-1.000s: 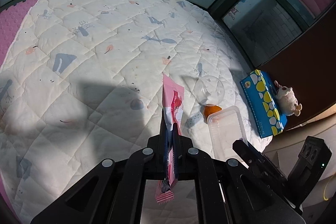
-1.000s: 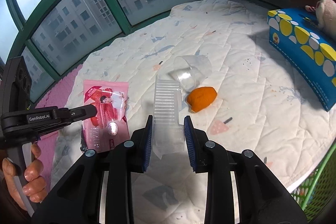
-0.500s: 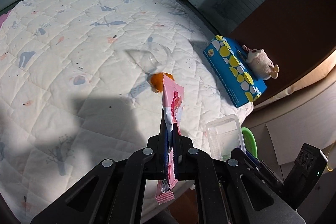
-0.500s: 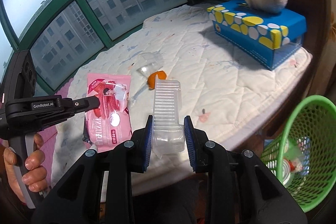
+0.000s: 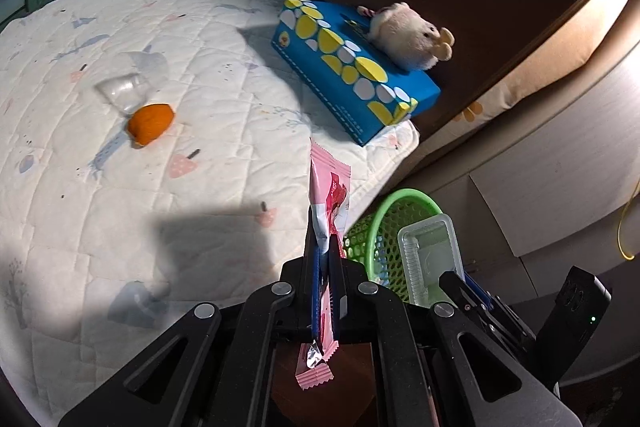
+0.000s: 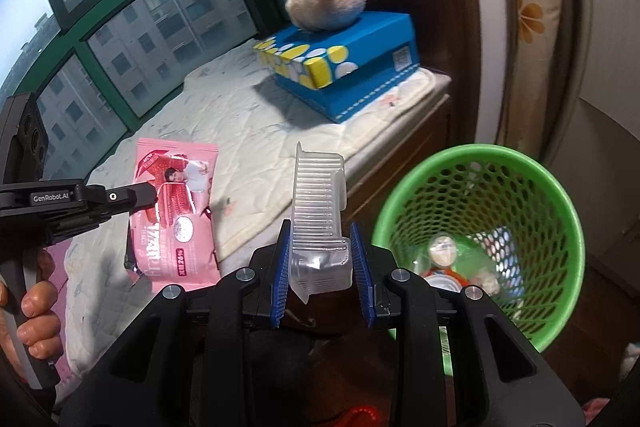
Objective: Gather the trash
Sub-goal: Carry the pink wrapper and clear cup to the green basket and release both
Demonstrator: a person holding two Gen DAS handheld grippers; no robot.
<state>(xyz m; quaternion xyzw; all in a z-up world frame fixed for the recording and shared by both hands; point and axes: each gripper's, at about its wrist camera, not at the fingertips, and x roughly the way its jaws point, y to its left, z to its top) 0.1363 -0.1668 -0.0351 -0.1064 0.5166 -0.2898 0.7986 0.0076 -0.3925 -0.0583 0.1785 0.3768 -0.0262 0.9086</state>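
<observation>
My left gripper (image 5: 323, 251) is shut on a pink snack wrapper (image 5: 330, 187), which stands edge-on over the bed's corner. From the right wrist view the same wrapper (image 6: 176, 223) hangs flat in the left gripper (image 6: 144, 197), just left of my right gripper. My right gripper (image 6: 320, 247) is shut on a clear ribbed plastic tray (image 6: 318, 195), held upright. A green mesh basket (image 6: 480, 163) stands on the floor below and to the right of the tray, with several bits of trash (image 6: 444, 259) inside. An orange peel (image 5: 151, 123) and a clear cup (image 5: 124, 89) lie on the quilt.
A blue tissue box (image 5: 352, 83) with a plush toy (image 5: 404, 35) on top sits at the corner of the white quilt (image 5: 120, 207). Dark wood panelling and a curtain rise behind it. A person's hand (image 6: 36, 307) grips the left handle. Windows line the far side.
Both grippers have swung from over the middle of the quilt to its right edge, each keeping its grip. The green basket has come into view below them.
</observation>
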